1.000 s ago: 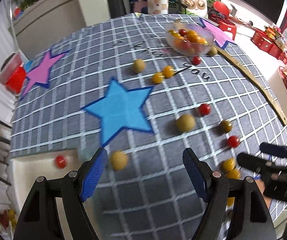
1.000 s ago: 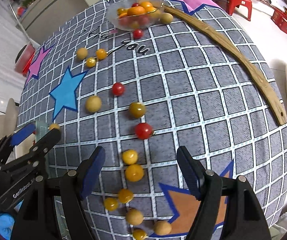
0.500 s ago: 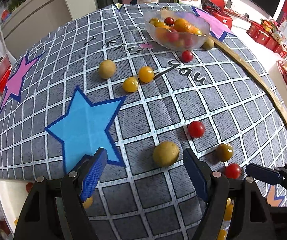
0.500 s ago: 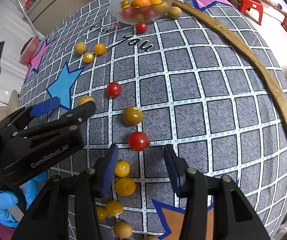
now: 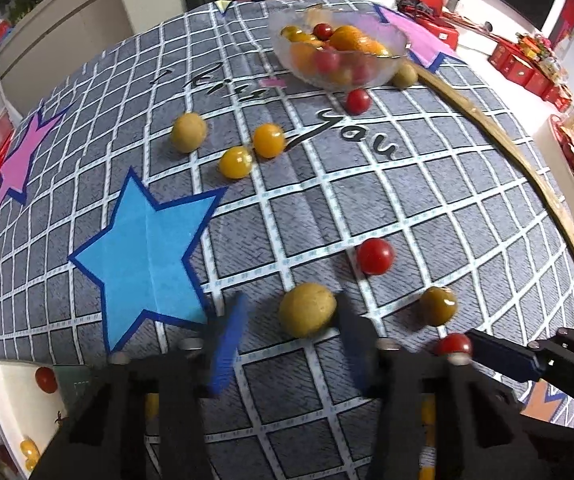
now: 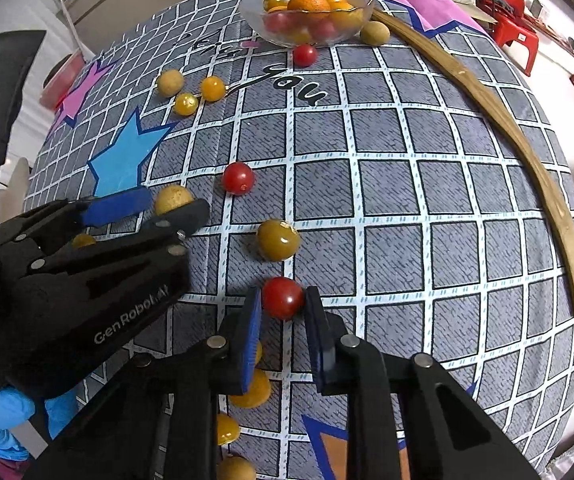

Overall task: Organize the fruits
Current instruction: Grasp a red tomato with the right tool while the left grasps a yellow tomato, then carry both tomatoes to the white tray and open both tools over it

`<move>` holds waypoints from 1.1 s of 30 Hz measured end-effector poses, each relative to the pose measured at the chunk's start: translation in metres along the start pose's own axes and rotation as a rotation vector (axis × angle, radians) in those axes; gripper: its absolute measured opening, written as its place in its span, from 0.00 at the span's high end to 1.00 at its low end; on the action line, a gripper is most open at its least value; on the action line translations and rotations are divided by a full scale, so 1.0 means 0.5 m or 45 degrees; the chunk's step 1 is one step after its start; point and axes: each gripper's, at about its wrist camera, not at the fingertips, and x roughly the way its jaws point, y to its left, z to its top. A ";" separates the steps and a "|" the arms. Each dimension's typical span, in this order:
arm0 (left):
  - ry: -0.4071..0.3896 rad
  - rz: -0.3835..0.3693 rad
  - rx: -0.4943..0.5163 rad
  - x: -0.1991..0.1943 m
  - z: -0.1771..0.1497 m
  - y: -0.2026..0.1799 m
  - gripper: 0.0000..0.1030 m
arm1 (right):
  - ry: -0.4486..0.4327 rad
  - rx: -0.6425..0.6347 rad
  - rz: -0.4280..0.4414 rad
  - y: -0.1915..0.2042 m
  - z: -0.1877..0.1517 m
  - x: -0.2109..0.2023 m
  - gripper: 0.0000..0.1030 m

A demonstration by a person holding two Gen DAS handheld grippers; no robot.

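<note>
Two handheld grippers work over a bench covered in a grey checked cloth (image 6: 407, 200) with coloured stars. The right gripper (image 6: 283, 320) has just closed its blue-padded jaws on a small red cherry tomato (image 6: 282, 297), pinching it against the cloth. The left gripper (image 5: 287, 344) has been narrowing its jaws around a round tan-yellow fruit (image 5: 307, 310); motion blur hides whether the pads touch it. Other yellow, red and olive fruits lie scattered nearby, while a clear glass bowl (image 6: 307, 8) of fruit stands at the far edge beside a curved wooden strip (image 6: 507, 120).
</note>
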 end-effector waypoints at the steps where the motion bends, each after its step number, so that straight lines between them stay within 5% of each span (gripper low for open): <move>1: 0.003 -0.010 0.006 -0.001 0.000 -0.005 0.72 | 0.002 0.012 0.014 -0.003 0.001 0.000 0.78; 18: -0.038 -0.023 -0.127 -0.104 -0.080 0.076 0.72 | 0.014 0.082 0.138 -0.013 -0.020 -0.052 0.78; 33: -0.059 0.086 -0.317 -0.182 -0.218 0.232 0.72 | 0.033 -0.110 0.208 0.182 -0.012 -0.057 0.78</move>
